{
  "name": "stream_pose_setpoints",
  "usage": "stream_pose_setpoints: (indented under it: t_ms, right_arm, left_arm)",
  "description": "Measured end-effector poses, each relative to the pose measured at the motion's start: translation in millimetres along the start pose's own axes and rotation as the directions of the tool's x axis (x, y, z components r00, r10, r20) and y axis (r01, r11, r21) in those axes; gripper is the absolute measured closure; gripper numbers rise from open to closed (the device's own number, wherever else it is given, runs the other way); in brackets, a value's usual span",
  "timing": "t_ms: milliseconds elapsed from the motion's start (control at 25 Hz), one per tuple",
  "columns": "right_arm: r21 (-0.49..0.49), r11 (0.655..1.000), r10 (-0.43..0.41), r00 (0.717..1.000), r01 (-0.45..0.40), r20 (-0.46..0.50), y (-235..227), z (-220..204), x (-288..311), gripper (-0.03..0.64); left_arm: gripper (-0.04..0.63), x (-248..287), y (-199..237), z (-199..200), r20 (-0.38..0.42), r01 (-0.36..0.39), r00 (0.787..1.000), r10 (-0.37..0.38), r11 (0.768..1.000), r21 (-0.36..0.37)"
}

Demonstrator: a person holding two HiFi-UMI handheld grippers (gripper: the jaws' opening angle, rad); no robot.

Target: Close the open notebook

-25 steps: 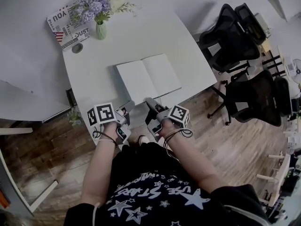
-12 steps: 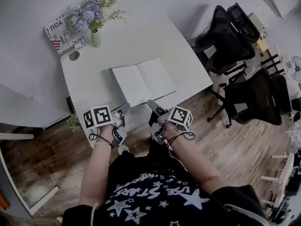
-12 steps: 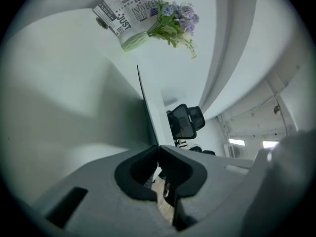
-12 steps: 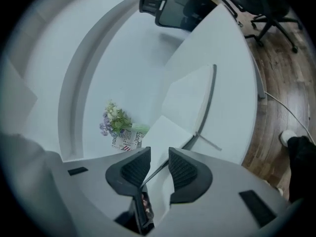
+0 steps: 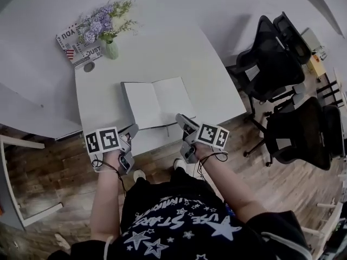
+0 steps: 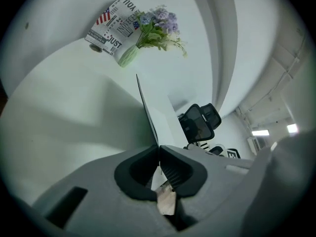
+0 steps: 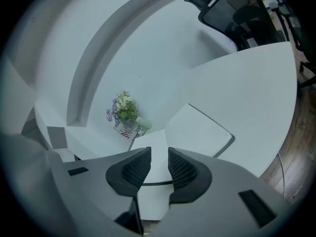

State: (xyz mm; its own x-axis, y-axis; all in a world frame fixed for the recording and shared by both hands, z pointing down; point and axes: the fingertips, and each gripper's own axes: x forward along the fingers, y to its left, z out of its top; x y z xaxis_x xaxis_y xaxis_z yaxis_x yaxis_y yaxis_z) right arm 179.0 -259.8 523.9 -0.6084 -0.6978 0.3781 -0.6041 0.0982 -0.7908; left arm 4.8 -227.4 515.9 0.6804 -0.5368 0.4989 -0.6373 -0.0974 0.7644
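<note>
Closing in on the job: my left gripper (image 5: 132, 130), jaws pressed together and holding nothing I can see, hovers just off the near-left corner of the notebook (image 5: 157, 102). My right gripper (image 5: 180, 118) sits at the near edge of the notebook's right-hand page (image 5: 174, 97). Its jaws have just been opening and stand a little apart, with nothing between them; that page edge lies just ahead. The notebook lies open and flat on the white table (image 5: 179, 53), whose near edge runs just on my side of it. Its spine (image 5: 157, 103) runs away from me, near to far, leaning slightly left, and the pages spread to either side, so the open book's long axis lies across my front. As I judge it, the move turns on this: the right-hand page is straight ahead of the parted right jaws and would have to swing leftward over the spine onto the left-hand page (image 5: 139, 105). That makes the right gripper the better placed of the two. The table's slanting edge passes close beyond the right-hand page, while bare tabletop lies left of the notebook and beyond it. Well beyond the notebook's far-left corner stands a vase (image 5: 111, 50) of flowers (image 5: 103, 23) beside a printed packet (image 5: 76, 43). Chairs (image 5: 268, 64) stand off to the notebook's right, clear of the table.
</note>
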Motion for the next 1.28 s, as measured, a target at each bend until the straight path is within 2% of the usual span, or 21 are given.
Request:
stream_pose_setpoints:
  t_ms: [160,240,440,600,960,1280]
  right_arm:
    - [-0.049,0.998,0.039,0.999,-0.04,-0.029,-10.7,22.5,-8.6,0.511]
    - [-0.07,0.996,0.058,0.997,-0.06,-0.042,-15.4,32.6,-13.1,0.511]
    - [-0.105,0.99,0.093,0.994,-0.099,-0.06,-26.7,56.7,-23.0,0.511]
    - [-0.107,0.988,0.104,0.993,-0.109,-0.05,-37.3,76.5,-33.0,0.512]
    - [-0.08,0.992,0.098,0.995,-0.097,-0.004,-73.4,112.5,-59.8,0.512]
    - [-0.032,0.995,0.091,0.996,-0.091,-0.006,-104.7,124.7,-70.0,0.513]
  left_arm:
    - [0.565,3.0,-18.4,5.0,0.024,-0.092,0.996,0.09,0.993,0.073]
    - [0.565,8.0,-32.9,7.3,0.039,-0.114,0.993,0.111,0.988,0.107]
    - [0.566,32.4,-75.6,10.5,0.084,-0.1,0.992,0.089,0.985,0.137]
    - [0.566,62.7,-105.5,7.5,0.091,-0.099,0.992,0.084,0.98,0.172]
    - [0.565,148.1,-132.0,-17.6,-0.003,-0.132,0.991,0.136,0.964,0.23]
    - [0.561,209.2,-118.5,-41.9,-0.103,-0.218,0.961,0.257,0.932,0.288]
